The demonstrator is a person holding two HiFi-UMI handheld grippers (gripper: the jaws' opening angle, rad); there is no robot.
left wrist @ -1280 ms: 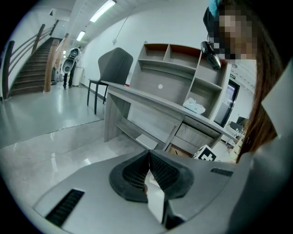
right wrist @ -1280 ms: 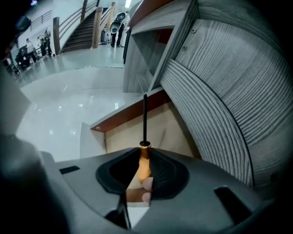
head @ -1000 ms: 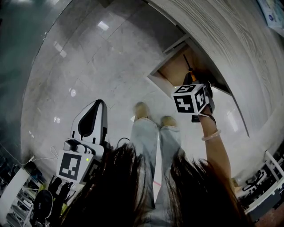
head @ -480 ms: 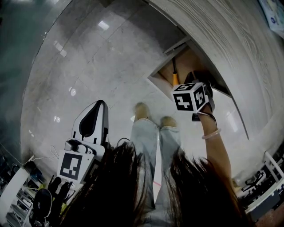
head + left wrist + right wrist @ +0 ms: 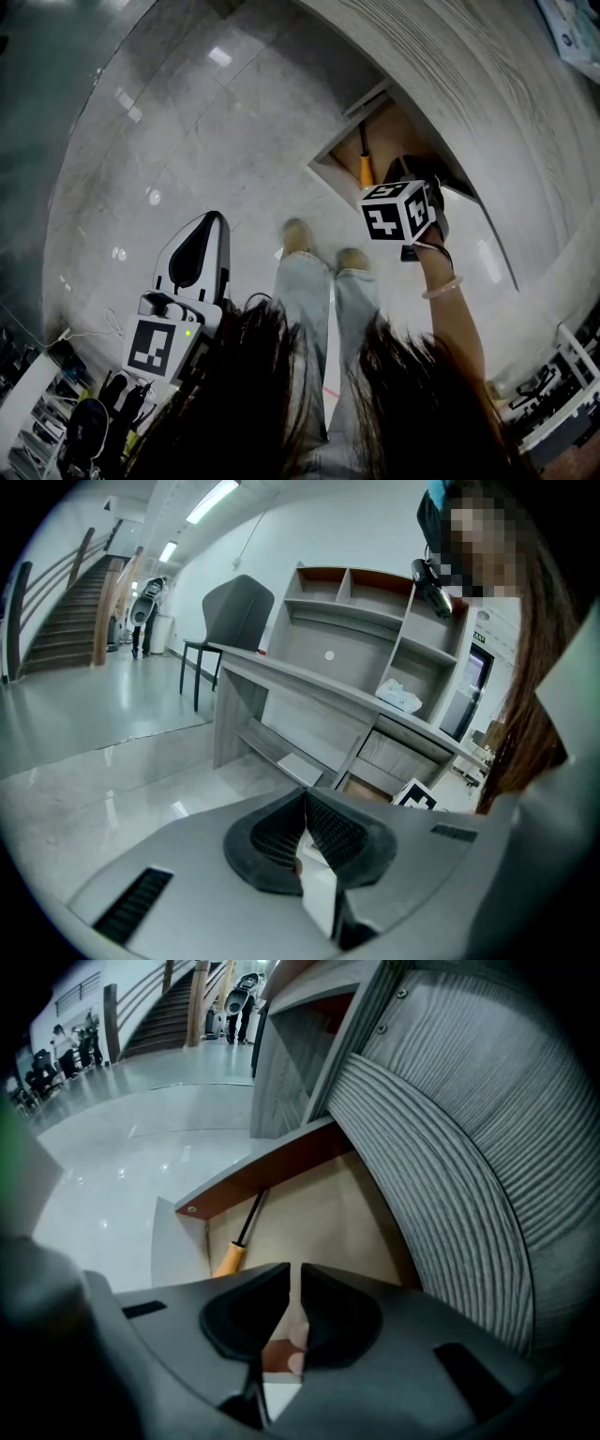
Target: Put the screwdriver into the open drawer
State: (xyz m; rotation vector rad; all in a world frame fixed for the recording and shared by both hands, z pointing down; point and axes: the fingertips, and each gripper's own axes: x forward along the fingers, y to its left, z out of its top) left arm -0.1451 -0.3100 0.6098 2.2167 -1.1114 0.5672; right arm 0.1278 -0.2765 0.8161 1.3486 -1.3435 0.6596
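screwdriver (image 5: 242, 1239) lies inside the open drawer (image 5: 319, 1218).

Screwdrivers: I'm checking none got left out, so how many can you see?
1. The screwdriver lies inside the open drawer, along one side wall. Part of the drawer is hidden behind the right gripper.

One screwdriver (image 5: 241, 1238), one open drawer (image 5: 323, 1206), one grey chair (image 5: 231, 621), and two claws: left claw (image 5: 302, 803), right claw (image 5: 295, 1274).
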